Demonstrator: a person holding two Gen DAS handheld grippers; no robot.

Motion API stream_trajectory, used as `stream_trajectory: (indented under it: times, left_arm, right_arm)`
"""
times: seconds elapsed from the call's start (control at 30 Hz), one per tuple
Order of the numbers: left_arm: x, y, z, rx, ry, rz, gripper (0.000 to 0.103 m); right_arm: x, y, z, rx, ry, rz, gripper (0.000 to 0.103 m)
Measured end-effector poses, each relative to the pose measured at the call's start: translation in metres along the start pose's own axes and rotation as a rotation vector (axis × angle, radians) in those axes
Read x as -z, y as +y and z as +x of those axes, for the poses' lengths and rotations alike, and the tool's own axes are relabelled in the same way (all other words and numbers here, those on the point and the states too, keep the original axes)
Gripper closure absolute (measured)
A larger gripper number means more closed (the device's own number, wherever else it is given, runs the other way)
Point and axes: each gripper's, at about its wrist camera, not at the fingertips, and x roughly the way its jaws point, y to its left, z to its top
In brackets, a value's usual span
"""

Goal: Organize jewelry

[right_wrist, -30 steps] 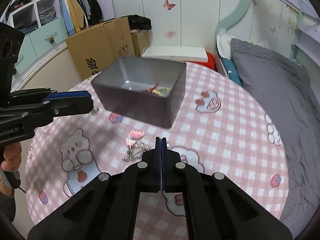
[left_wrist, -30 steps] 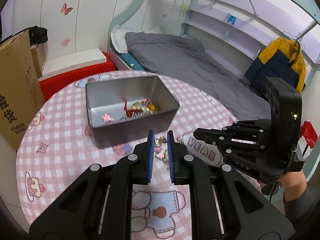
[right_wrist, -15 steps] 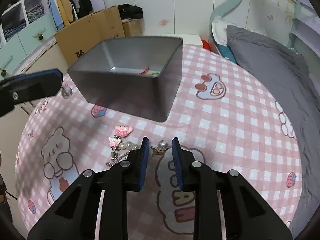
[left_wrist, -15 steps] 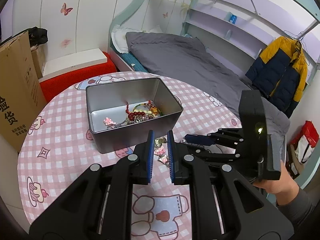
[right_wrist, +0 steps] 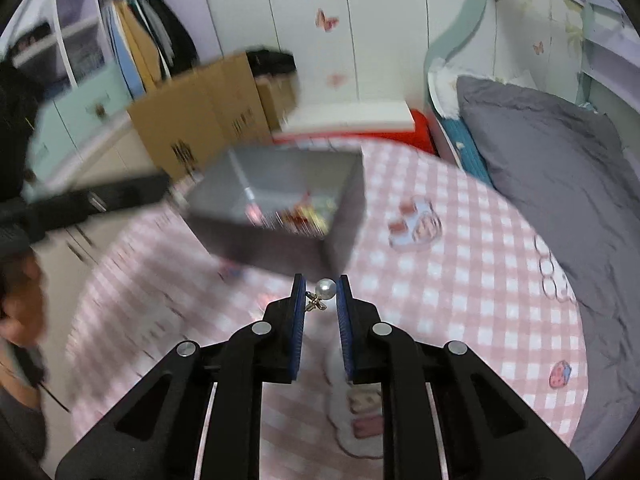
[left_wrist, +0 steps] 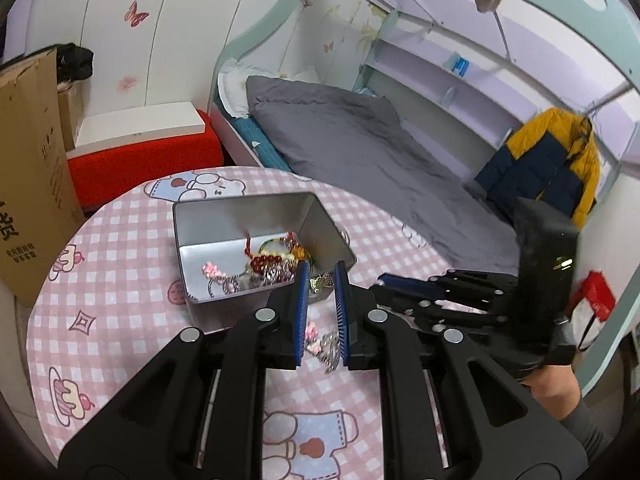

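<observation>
A grey metal box (left_wrist: 256, 216) stands on the pink checked round table (left_wrist: 120, 240) and holds several pieces of jewelry (left_wrist: 268, 264). In the left wrist view my left gripper (left_wrist: 320, 280) is open just in front of the box, with a gold charm (left_wrist: 320, 282) between its tips and loose jewelry (left_wrist: 324, 342) on the cloth below. My right gripper (right_wrist: 320, 292) has its jaws a little apart around a pearl earring (right_wrist: 324, 290), in front of the blurred box (right_wrist: 280, 208). It also shows at the right of the left wrist view (left_wrist: 404, 284).
A cardboard carton (left_wrist: 28, 184) stands left of the table, and a red bench (left_wrist: 144, 156) behind it. A bed with a grey duvet (left_wrist: 360, 148) runs along the far right. The table edge curves close behind the box.
My right gripper opened from shut, moved in on the pearl earring, and now has it between its pads and is swinging quickly. My left gripper stayed open and rose a little over the box's near wall.
</observation>
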Motion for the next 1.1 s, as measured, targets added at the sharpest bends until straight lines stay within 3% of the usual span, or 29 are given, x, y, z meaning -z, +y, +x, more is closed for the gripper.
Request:
stream_trajectory:
  times: [0.2, 0.57, 0.9, 1.0, 1.1]
  left_arm:
    - [-0.013, 0.017, 0.017, 0.011, 0.023, -0.086, 0.090]
    - [-0.010, 0.030, 0.052, -0.018, 0.102, -0.137, 0.090]
    - [-0.010, 0.033, 0.051, -0.039, 0.098, -0.149, 0.089]
    - [-0.010, 0.032, 0.050, -0.043, 0.098, -0.144, 0.085]
    - [-0.009, 0.031, 0.046, -0.056, 0.090, -0.141, 0.068]
  right_arm:
    - [-0.032, 0.004, -0.003, -0.040, -0.080, 0.054, 0.089]
    - [-0.041, 0.001, 0.027, -0.040, -0.038, 0.087, 0.089]
    - [-0.040, 0.000, 0.028, -0.048, -0.030, 0.099, 0.088]
    - [-0.040, 0.001, 0.025, -0.056, -0.033, 0.093, 0.088]
    - [-0.039, 0.002, 0.022, -0.057, -0.036, 0.090, 0.086]
